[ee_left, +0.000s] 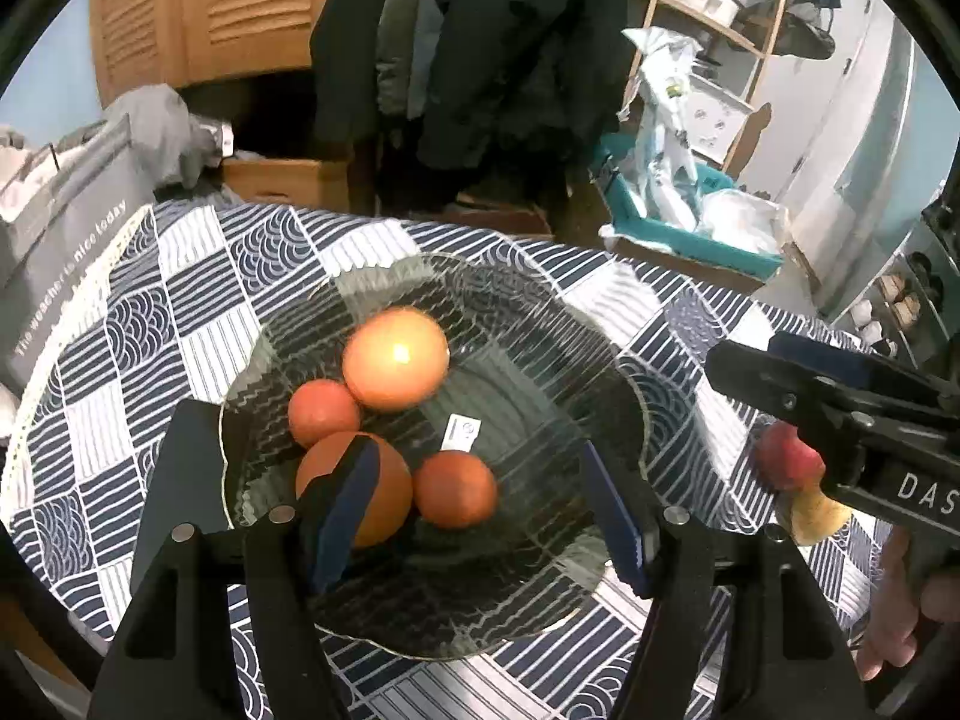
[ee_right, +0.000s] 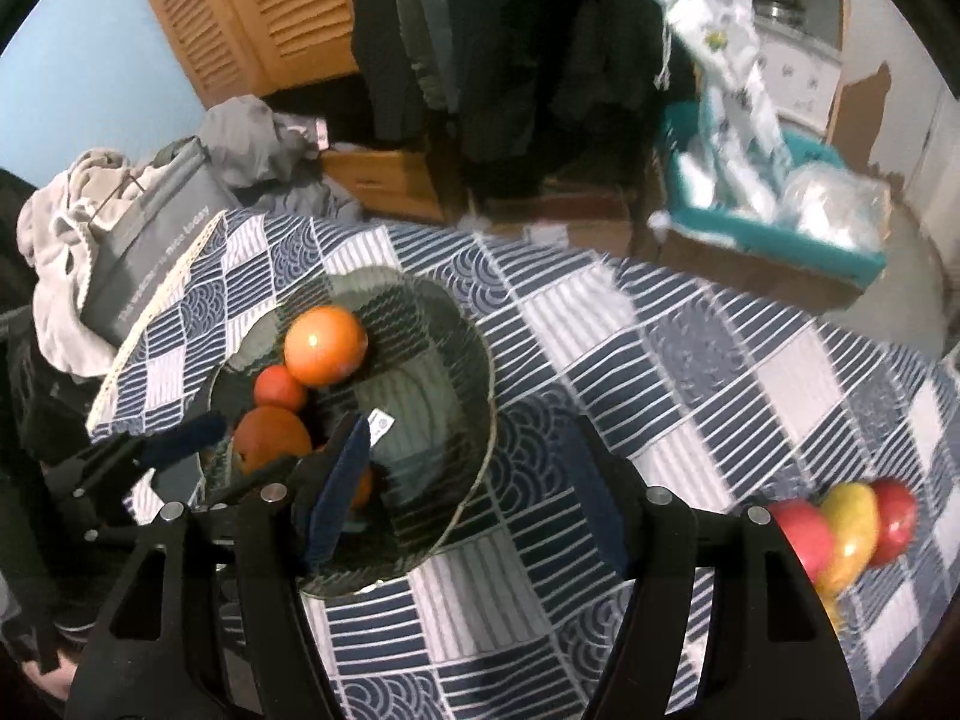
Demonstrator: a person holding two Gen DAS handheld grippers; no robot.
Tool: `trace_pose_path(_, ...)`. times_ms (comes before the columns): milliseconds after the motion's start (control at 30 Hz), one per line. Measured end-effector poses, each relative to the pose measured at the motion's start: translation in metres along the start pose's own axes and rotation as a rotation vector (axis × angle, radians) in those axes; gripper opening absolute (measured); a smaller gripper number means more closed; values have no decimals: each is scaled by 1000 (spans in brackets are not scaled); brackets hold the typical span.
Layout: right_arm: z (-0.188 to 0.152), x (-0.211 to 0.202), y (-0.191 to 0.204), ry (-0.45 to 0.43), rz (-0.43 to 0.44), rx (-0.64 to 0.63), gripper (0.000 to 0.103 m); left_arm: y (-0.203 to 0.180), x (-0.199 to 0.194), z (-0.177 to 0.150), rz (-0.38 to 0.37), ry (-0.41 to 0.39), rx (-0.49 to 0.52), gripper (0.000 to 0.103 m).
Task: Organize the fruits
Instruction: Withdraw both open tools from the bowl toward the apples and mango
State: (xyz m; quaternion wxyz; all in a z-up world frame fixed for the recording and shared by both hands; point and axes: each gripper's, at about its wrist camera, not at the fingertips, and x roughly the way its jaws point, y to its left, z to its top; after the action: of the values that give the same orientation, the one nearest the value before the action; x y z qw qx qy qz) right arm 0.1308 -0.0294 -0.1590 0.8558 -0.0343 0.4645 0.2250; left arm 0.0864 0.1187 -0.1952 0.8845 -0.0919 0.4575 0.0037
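Blue-and-white patchwork cloth (ee_left: 198, 294) covers the table, printed with stripes and wave arcs. On it sits a dark ribbed glass bowl (ee_left: 540, 324), wide and shallow, with a small white label (ee_left: 462, 429) stuck near its middle. Inside the bowl lie 4 orange fruits: the largest orange (ee_left: 396, 357) at the far side, a second big one (ee_left: 390, 480) nearest the camera, and 2 smaller ones (ee_left: 324, 411) (ee_left: 456, 489) touching them.

The left gripper (ee_left: 480, 510) hangs over the bowl with its jaws parted and nothing between the blue pads (ee_left: 612, 510); the near orange shows behind the left finger, not gripped. The right gripper (ee_right: 468, 492) stands over the bowl's rim and the cloth, jaws likewise apart and empty.

Well apart from the bowl, near the cloth's right edge, a cluster of 3 red and yellow apples (ee_right: 852, 528) lies on the table.
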Motion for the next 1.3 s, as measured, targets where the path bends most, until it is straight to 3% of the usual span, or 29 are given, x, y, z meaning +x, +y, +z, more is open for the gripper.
trace_pose_path(667, -2, -112, -4, -257, -131, -44, 68, -40, -80, 11, -71, -155, 78, 77)
trace_pose_path(1300, -29, -181, -40, -343, -170, 10, 70, -86, -127, 12, -130, -241, 158, 81)
